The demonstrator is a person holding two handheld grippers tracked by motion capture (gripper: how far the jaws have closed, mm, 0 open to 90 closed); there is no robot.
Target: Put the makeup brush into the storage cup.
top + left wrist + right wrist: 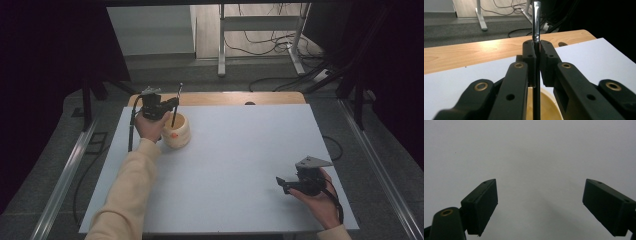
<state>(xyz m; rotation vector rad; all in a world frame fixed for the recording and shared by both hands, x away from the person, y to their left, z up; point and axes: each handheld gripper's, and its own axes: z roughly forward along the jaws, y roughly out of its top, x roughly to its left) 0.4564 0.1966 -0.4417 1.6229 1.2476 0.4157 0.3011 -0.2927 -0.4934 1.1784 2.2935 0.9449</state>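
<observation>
Fingers (529, 53) of the left gripper (537, 52) are clamping shut on a thin dark rod (537, 75) with a silvery metal top end, pinching it at mid-length. That rod is standing nearly upright, its long axis running top to bottom, the metal end pointing up and the lower end dipping into a pale round bowl (179, 131) at the far left of the counter (240, 150). In the high view the left gripper (172, 104) is hovering just above the bowl, the hand (148, 125) wrapping its body from behind and the cream-sleeved forearm stretching forward. Near the front right, the right gripper (281, 183) is lying level in an upturned hand (320, 202), pointing left, its fingers (482, 203) spreading wide apart over bare counter.
</observation>
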